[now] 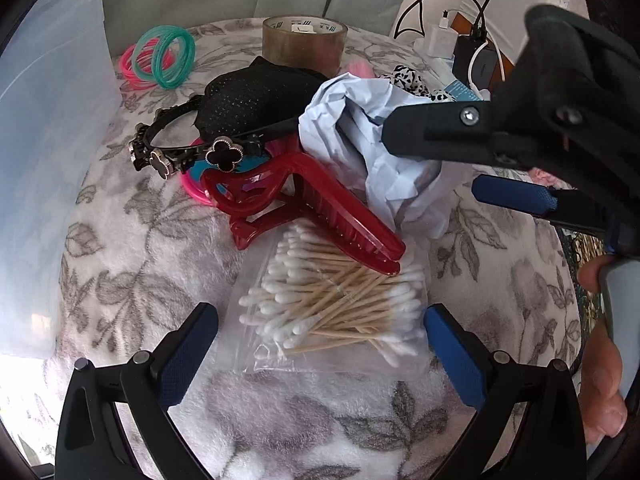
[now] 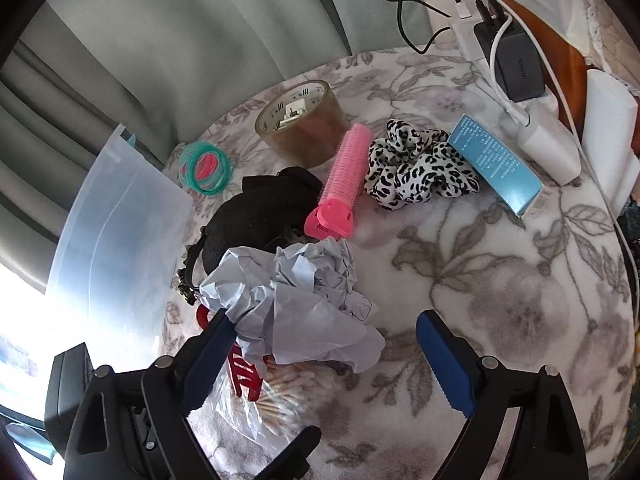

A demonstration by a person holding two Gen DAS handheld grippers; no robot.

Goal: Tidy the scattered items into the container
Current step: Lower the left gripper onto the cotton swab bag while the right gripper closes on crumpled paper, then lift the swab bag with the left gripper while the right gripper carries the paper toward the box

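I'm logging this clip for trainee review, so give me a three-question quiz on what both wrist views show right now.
1. True or false: the left gripper is shut on the bag of cotton swabs.
2. What rests on top of the swab bag? A) tape roll B) red hair claw C) leopard scrunchie
3. Fill in: the right gripper hangs open over the crumpled ______.

Key:
1. False. Its jaws stand wide open on either side of the bag.
2. B. The claw's long end lies across the swabs.
3. Paper, pale blue, lying beside the claw.
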